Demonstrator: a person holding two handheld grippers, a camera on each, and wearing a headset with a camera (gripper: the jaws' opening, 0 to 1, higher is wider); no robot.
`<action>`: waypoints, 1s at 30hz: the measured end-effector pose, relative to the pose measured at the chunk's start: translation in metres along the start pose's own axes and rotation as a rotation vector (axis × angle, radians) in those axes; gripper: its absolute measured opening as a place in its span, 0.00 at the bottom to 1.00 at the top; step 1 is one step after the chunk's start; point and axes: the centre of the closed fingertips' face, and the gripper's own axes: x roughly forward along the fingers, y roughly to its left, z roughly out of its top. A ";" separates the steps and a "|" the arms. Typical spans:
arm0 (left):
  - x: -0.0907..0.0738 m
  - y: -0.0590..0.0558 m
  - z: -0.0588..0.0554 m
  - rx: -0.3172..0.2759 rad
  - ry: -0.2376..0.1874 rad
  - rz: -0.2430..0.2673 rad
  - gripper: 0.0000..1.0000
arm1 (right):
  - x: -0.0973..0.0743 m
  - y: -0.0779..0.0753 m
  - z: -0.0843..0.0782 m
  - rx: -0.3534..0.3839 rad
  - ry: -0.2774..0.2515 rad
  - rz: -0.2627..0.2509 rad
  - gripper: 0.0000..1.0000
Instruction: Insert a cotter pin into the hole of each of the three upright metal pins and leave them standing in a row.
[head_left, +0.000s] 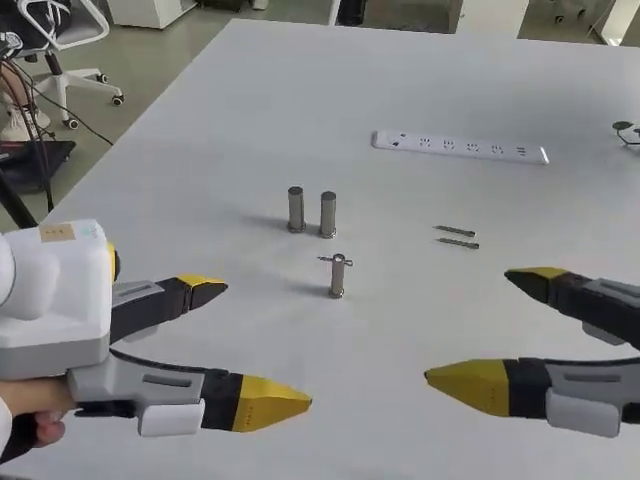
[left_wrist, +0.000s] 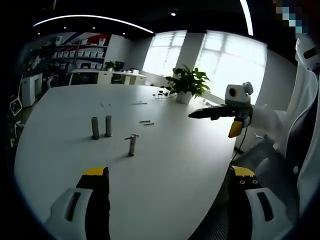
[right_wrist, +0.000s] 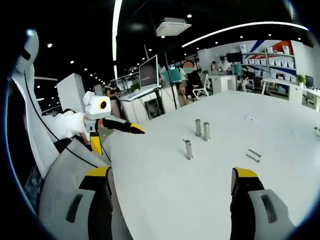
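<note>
Ahead of your right gripper (head_left: 465, 326), beyond its wide-open, empty jaws, lie two loose cotter pins (head_left: 456, 237); pinch one near an end so its tip is free. Your left gripper (head_left: 265, 345), also wide open and empty, should steady a bare metal pin (head_left: 296, 209) farther ahead, past the fitted pin (head_left: 338, 275), while you thread it

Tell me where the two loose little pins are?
In the head view, the two loose cotter pins lie flat on the white table, right of the upright metal pins and nearer the person than the power strip.
</note>
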 end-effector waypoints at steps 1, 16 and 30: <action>-0.001 0.002 -0.001 -0.008 0.001 0.005 0.99 | -0.001 -0.002 -0.007 0.011 0.007 -0.017 0.98; -0.012 0.037 -0.019 -0.086 0.025 0.062 0.99 | -0.011 -0.014 -0.019 0.131 -0.021 -0.134 0.98; 0.032 0.101 0.051 -0.001 -0.104 0.132 0.98 | -0.026 -0.021 -0.020 0.171 -0.042 -0.216 0.98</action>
